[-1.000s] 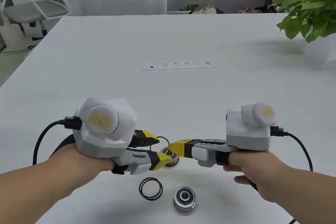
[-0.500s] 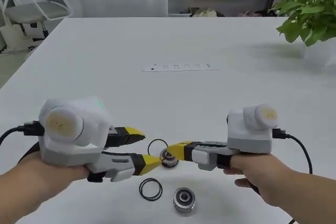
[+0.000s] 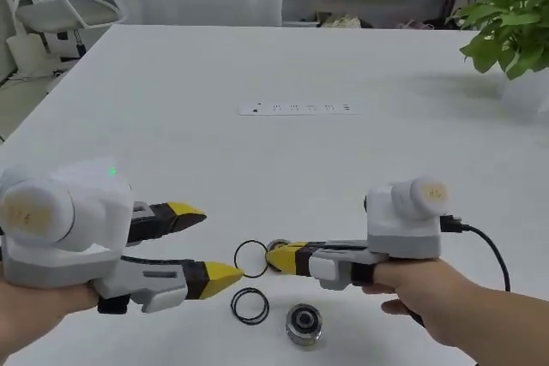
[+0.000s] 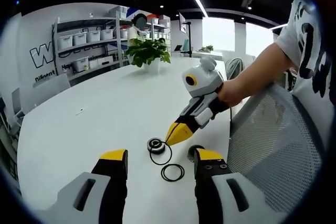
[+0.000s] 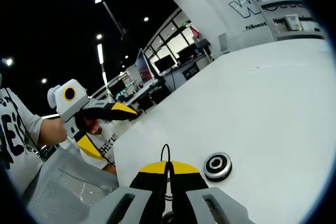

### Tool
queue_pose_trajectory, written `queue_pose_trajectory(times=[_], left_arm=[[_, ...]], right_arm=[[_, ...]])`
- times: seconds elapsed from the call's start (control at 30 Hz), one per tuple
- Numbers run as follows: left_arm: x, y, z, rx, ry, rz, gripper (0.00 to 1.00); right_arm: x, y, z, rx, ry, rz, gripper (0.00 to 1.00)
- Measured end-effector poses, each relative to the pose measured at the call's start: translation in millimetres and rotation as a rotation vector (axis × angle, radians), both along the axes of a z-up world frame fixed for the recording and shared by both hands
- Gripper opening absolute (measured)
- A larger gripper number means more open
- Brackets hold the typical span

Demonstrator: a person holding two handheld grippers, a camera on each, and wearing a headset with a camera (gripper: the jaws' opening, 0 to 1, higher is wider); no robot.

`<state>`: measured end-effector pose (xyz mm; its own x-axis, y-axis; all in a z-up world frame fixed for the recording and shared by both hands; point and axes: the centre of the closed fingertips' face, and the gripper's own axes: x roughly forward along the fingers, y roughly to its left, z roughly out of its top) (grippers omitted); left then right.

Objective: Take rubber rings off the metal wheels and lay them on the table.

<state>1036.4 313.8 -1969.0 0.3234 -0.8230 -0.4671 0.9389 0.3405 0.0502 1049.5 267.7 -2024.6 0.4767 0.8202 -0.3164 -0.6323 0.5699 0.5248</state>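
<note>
The fingers (image 5: 151,171) of the right gripper (image 3: 274,256) are pressed together with no gap, and a black rubber ring (image 3: 250,257) is pinched by its rim between their yellow tips. The fingers (image 3: 176,210) of the left gripper (image 3: 216,242) are spread wide, and nothing is held between them. Both grippers are held low over the white table (image 3: 283,66), tips turned toward each other. A potted plant (image 3: 506,23) is seen at the far right edge, and a white power strip (image 3: 294,109) lies mid-table. Two metal wheels are laid flat, axles upright: the far wheel (image 5: 218,165) just beside the right gripper's tips, the near wheel (image 3: 304,323) closer to the person. The pinched ring juts ahead of the tips along that gripper's line, toward the left gripper. It is seen almost edge-on in the right gripper view and as an open circle in the head view. Whether it touches the table cannot be told. A pair of rings (image 3: 250,306), overlapped, is laid flat just beside the near wheel.
</note>
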Motion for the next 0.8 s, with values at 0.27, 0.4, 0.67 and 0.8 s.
queue_pose_trajectory(times=[0.27,0.4,0.67,0.8], left_arm=[[-4.4,9.2,-3.1,0.005,0.01,0.023,0.62],[-6.0,12.0,-4.0,0.005,0.01,0.028,0.63],[-13.0,18.4,-11.1,0.01,0.03,0.037,0.69],[-16.2,21.4,-14.7,0.024,0.033,0.033,0.71]], right_arm=[[-6.4,4.2,-6.6,-0.014,0.019,0.03,0.0],[-8.6,5.5,-9.2,-0.02,0.026,0.039,0.0],[-15.3,9.2,-17.0,-0.033,0.048,0.067,0.0],[-19.7,11.7,-20.6,-0.043,0.06,0.083,0.0]])
